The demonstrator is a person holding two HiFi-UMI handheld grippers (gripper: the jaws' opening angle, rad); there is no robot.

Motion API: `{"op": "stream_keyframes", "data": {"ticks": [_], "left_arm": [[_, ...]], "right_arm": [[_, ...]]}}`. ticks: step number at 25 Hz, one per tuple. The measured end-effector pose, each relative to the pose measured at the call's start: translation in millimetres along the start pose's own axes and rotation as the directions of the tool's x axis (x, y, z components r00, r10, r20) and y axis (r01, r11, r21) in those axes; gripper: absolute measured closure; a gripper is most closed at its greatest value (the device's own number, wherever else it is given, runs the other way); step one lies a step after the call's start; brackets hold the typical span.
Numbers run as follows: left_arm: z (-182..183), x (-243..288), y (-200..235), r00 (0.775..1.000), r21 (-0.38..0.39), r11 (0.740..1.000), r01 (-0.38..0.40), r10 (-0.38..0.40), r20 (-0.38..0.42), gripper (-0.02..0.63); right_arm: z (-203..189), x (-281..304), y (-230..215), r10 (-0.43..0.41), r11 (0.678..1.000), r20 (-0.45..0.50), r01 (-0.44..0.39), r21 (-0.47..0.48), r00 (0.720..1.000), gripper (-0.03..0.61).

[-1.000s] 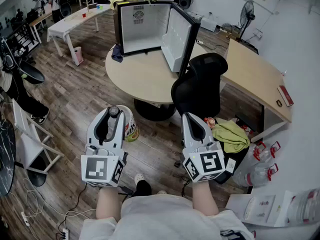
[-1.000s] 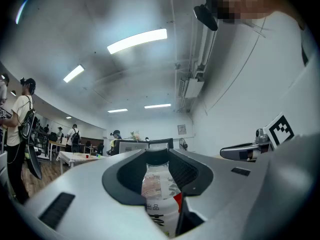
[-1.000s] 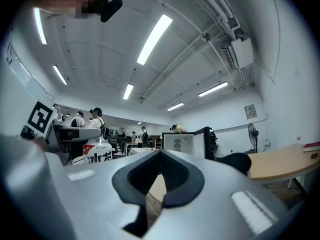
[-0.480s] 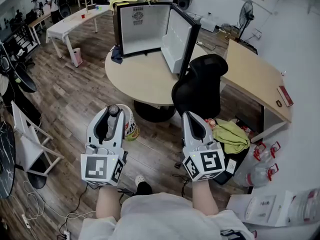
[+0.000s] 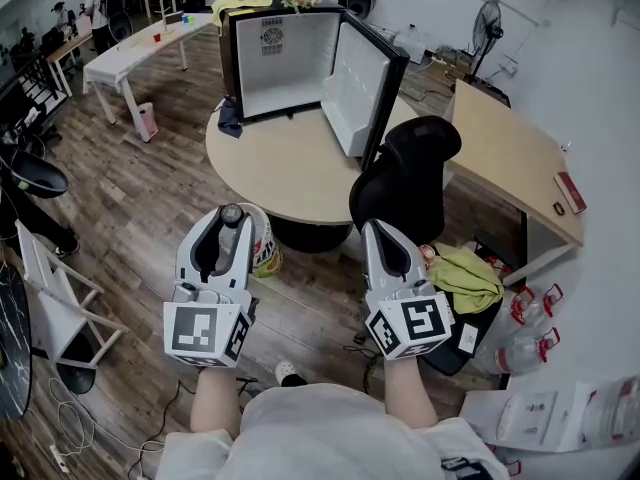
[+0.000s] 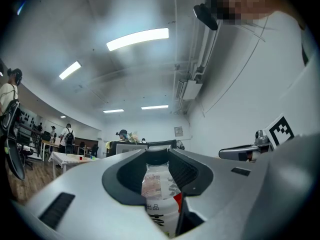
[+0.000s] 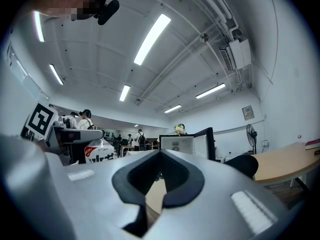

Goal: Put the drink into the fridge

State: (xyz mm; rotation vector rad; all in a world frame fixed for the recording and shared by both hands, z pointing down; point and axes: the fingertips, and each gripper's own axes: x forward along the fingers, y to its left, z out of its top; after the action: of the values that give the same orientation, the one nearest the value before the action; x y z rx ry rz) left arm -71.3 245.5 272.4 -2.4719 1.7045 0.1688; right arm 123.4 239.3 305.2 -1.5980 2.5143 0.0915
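My left gripper (image 5: pixel 228 226) is shut on the drink (image 5: pixel 230 234), a clear bottle with a dark cap and a white and red label. In the left gripper view the drink (image 6: pixel 160 196) stands upright between the jaws of that left gripper (image 6: pixel 158 156). My right gripper (image 5: pixel 379 230) is shut with nothing in it, and its jaws meet at a point in the right gripper view (image 7: pixel 159 154). The black fridge (image 5: pixel 288 60) stands on the round table (image 5: pixel 290 163) ahead, its door (image 5: pixel 366 86) swung open to the right and its white inside bare. The fridge (image 7: pixel 182 144) also shows past the right jaws.
A black office chair (image 5: pixel 410 173) stands between my right gripper and the table. A printed bucket (image 5: pixel 263 250) sits on the floor below the left gripper. A green cloth (image 5: pixel 466 276) and water jugs (image 5: pixel 525 318) lie at the right, beside a wooden desk (image 5: pixel 510 148).
The table and fridge have drawn slightly nearer and lower in the head view. Both grippers keep their pose, and the left one still holds the drink.
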Motion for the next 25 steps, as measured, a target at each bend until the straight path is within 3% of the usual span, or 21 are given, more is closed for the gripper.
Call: {"op": "stream_keyframes", "data": {"ticks": [12,25], "left_arm": [[-14.7,27.5,33.8,0.999,0.008,0.999,0.044,-0.044,-0.014,0.472],[-24.7,71.7,58.1,0.999,-0.012,0.999,0.052,-0.052,-0.011,0.472]], "right_arm": [[-22.2,38.4,9.2,-0.038,0.999,-0.016,0.039,0.021,0.999,0.569],[-30.0,97.3,-5.2,-0.016,1.0,-0.009,0.016,0.023,1.0,0.569]]}}
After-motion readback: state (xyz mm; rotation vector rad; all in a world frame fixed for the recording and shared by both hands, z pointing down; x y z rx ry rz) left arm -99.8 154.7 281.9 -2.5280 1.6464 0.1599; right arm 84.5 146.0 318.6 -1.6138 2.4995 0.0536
